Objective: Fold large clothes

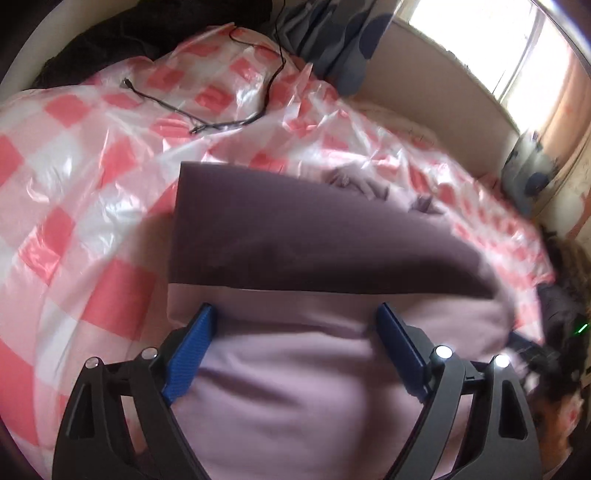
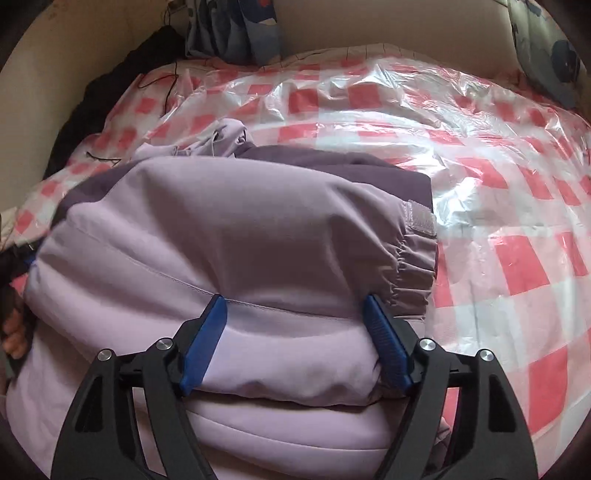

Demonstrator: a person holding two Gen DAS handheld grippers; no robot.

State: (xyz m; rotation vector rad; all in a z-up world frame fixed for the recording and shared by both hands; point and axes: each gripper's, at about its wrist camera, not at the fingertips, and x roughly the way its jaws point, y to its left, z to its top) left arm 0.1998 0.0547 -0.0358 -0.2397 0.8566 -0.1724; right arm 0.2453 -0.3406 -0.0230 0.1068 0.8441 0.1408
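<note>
A padded lilac jacket (image 1: 295, 369) with a dark purple panel (image 1: 314, 243) lies folded on the bed. In the right wrist view the jacket (image 2: 221, 229) shows its elastic cuff (image 2: 413, 258) with a velcro tab on the right. My left gripper (image 1: 297, 314) is open, its blue fingers spread over the lilac fabric just below the dark panel. My right gripper (image 2: 293, 306) is open too, its fingers spread over the folded sleeve near the cuff. Neither holds the fabric.
The bed is covered by a pink-and-white checked plastic sheet (image 2: 498, 184). A black cable (image 1: 221, 122) lies on it at the back. Dark clothes (image 2: 110, 85) and a blue patterned pillow (image 2: 236, 29) sit by the headboard. A window (image 1: 498, 44) is at far right.
</note>
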